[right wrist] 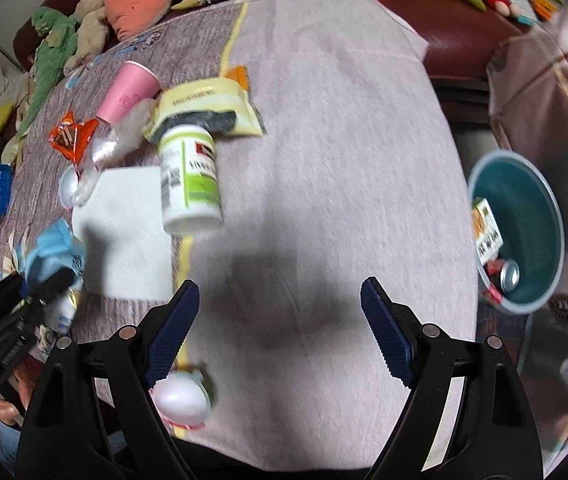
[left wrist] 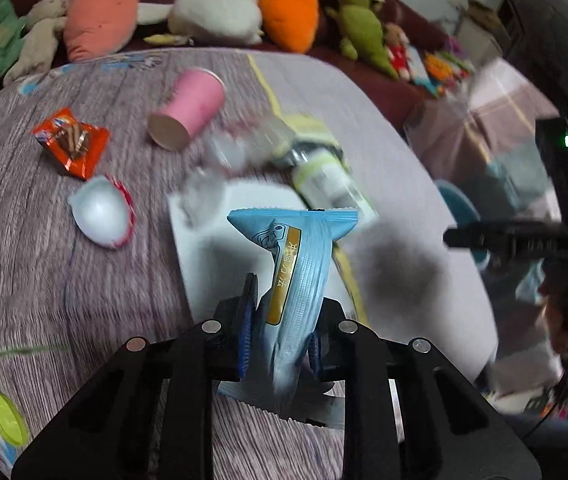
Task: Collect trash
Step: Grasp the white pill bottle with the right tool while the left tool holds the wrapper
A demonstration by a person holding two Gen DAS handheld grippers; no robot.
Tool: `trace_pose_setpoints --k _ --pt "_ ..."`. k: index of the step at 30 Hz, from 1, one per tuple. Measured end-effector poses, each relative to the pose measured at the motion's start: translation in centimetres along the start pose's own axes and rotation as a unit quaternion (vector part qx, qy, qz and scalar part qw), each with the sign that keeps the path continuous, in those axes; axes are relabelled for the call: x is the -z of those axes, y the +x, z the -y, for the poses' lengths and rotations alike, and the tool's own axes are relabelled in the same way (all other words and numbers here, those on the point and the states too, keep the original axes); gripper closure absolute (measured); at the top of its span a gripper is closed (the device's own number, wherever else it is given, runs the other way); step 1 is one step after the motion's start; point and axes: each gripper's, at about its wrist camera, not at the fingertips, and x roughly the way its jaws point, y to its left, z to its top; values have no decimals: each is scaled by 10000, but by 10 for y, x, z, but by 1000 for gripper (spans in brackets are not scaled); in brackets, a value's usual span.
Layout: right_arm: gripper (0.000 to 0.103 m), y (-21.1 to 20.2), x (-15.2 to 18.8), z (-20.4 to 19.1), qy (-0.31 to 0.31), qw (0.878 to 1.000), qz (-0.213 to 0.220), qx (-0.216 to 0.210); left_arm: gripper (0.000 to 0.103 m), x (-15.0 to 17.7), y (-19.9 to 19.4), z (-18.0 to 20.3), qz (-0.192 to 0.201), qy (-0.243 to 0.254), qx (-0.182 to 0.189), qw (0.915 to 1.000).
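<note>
Left tongs (left wrist: 279, 336) clamped on a blue wrapper (left wrist: 298, 276) at lower centre of the left wrist view, above the table (left wrist: 43, 260) — right tongs (right wrist: 279, 332) gaped empty over bare pink cloth (right wrist: 324, 140), teal bin (right wrist: 532, 216) at right edge, white bottle (right wrist: 189, 176) upper left.

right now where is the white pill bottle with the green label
In the right wrist view the pill bottle lies on its side on the cloth-covered table, left of centre, its top against the yellow snack bag and the white napkin just beside it.
</note>
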Motion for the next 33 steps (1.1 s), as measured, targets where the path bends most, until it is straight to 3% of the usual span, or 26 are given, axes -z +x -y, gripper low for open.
trace_pose_setpoints --k 7,16,21,27,33 --pt "24 27 -41 -35 -325 9989 -93 -323 80 -30 15 -26 17 -388 21 9992" --pt "27 77 -73 -57 -543 9962 -416 -548 80 -34 23 -36 -79 -460 6 9989" --pt "55 94 -71 -56 -598 9930 -616 -814 80 -36 28 -36 -105 -463 -45 9989" --pt "55 72 -61 -50 -610 9944 -312 -811 80 -39 29 -23 -140 -394 -127 9990" --pt "55 39 -49 -20 -317 9944 1 -1007 80 -48 21 8 -66 -144 -123 9998"
